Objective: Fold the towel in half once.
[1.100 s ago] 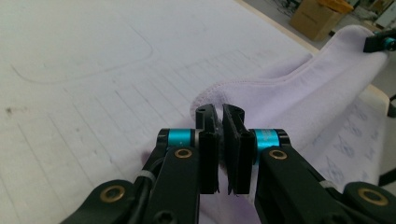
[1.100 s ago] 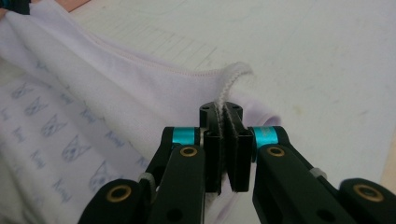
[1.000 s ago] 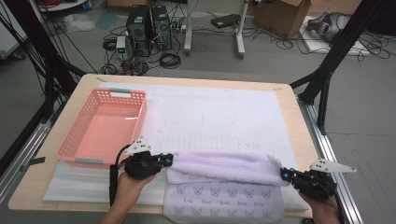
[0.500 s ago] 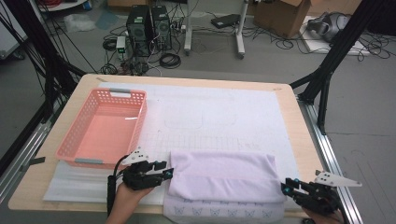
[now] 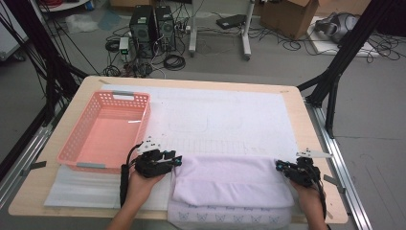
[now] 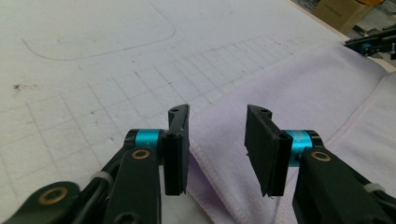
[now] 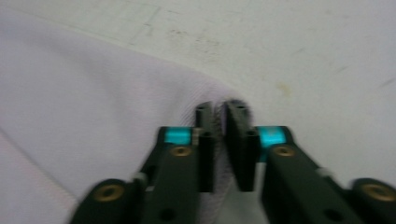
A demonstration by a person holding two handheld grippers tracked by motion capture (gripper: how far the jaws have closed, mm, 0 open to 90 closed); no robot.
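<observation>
The setting is a laboratory or test workroom arranged for recording. A wooden table (image 5: 316,143) stands inside a black metal frame (image 5: 344,57) with rails along its sides, and a white mat (image 5: 230,120) with drawn outlines and a grid covers the top. On the grey floor behind it stand two computer towers (image 5: 153,26) amid loose cables (image 5: 174,60), with cardboard boxes (image 5: 287,12) nearby.

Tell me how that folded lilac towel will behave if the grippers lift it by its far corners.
The towel is soft cloth that already lies in a rounded fold, so it would probably sag between the two grippers. It looks light for its size. The foam mat under it looks matte, so pushing may bunch it rather than slide it.
</observation>
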